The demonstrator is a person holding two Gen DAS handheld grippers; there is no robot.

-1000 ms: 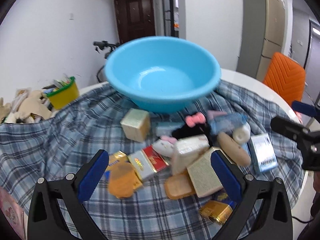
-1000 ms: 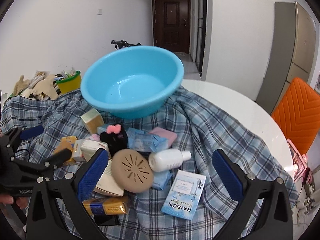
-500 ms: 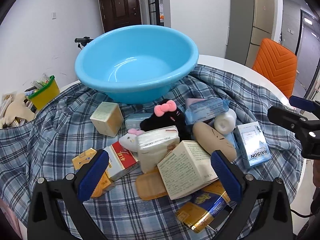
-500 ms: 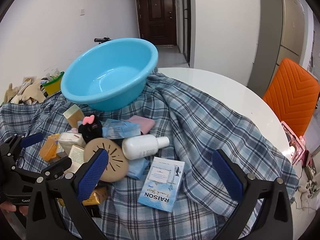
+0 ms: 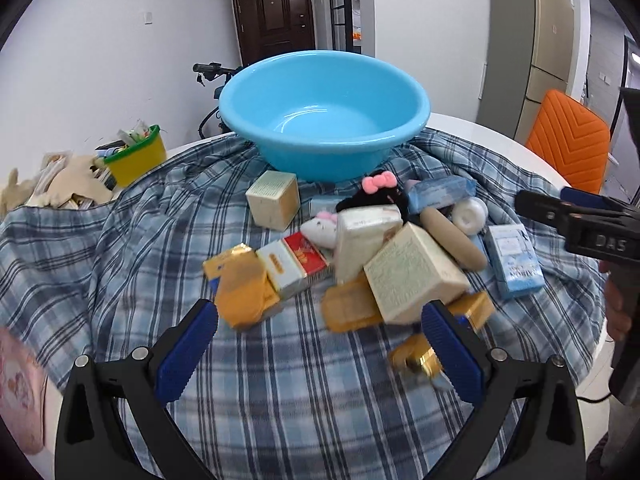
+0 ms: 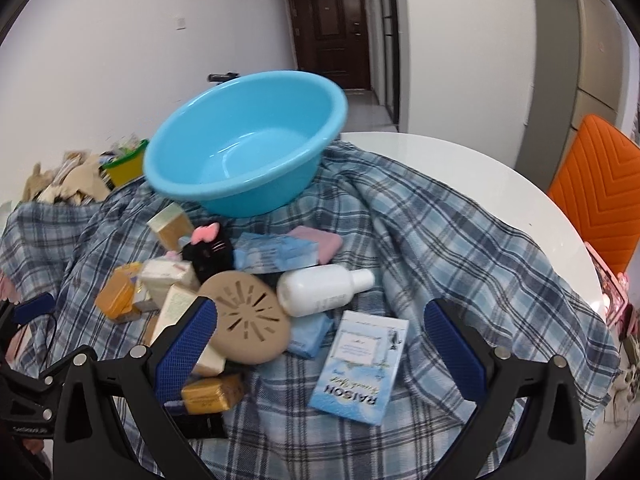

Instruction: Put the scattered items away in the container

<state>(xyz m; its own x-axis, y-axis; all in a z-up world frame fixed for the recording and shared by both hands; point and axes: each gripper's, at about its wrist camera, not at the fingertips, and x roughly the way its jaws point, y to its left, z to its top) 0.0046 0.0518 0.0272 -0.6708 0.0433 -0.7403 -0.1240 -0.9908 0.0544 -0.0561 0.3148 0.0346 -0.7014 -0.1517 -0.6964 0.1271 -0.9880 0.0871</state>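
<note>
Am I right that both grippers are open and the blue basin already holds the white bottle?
Not quite: in the right wrist view the white bottle lies on the plaid cloth, and the blue basin holds nothing. Both the left gripper and right gripper are open.

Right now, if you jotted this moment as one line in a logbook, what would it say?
stage: start | blue basin: empty | items: piled on plaid cloth | left gripper: open, holds nothing | right gripper: open, holds nothing

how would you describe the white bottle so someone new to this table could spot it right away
Start at the big blue basin on the checked cloth and come toward the camera into the pile of small items. The white bottle lies on its side between the round tan disc and a light blue box. It is the only smooth, plain white cylinder there.
</note>
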